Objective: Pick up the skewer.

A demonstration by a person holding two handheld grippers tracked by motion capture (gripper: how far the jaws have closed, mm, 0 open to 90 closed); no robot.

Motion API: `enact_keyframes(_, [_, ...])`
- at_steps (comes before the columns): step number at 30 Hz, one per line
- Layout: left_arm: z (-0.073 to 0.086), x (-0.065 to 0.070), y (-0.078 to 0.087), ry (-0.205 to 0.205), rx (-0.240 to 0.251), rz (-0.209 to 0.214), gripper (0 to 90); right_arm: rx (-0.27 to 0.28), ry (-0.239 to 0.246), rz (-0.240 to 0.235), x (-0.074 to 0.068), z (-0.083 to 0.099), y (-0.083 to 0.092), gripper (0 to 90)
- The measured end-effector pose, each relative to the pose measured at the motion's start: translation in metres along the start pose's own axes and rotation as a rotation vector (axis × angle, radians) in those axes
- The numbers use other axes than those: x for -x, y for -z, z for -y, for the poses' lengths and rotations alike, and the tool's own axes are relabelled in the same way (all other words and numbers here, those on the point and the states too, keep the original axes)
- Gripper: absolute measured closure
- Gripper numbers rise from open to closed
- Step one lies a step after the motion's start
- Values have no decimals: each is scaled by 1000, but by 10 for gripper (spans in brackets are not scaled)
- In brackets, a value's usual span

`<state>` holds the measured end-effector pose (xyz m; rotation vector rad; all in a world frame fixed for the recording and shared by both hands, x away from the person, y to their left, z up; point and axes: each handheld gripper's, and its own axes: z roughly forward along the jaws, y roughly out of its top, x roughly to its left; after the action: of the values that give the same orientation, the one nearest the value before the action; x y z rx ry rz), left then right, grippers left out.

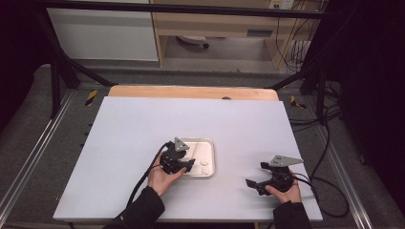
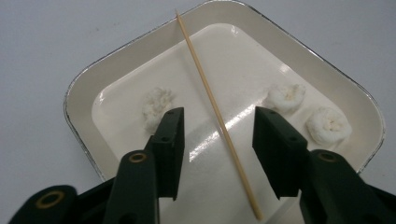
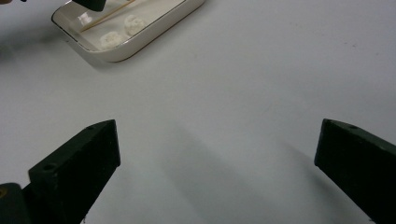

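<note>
A shallow cream tray (image 1: 210, 144) sits near the middle of the white table. In the left gripper view a thin wooden skewer (image 2: 210, 100) lies slantwise across the tray (image 2: 84, 88), its far tip resting on the rim. Three white fluffy lumps lie in the tray: one (image 2: 156, 105) just beyond the left jaw, two (image 2: 286, 96) (image 2: 328, 125) at the right. My left gripper (image 2: 218, 116) hangs low over the tray, its jaws on either side of the skewer without touching it. My right gripper (image 1: 254, 173) rests open on the table to the tray's right, with nothing between its jaws.
The right gripper view shows bare table under the wide jaws (image 3: 217, 135), with the tray (image 3: 140, 44) far off at the upper left. A wooden strip (image 1: 191, 92) borders the table's far edge. Cables trail off the right side.
</note>
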<state>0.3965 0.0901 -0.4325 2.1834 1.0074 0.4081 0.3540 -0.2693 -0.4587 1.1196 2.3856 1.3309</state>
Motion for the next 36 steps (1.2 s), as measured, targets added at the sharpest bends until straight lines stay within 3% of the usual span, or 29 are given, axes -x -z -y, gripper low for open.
enact_keyframes(12, [-1, 7, -9, -4, -11, -29, 701, 0, -2, -3, 0, 0, 0, 8])
enact_keyframes(25, [0, 10, -15, 32, -11, -43, 805, 3, 0, -3, 0, 0, 0, 8])
enact_keyframes(36, [2, 15, -17, 47, 5, -83, 874, 5, 2, -4, 0, 0, 0, 7])
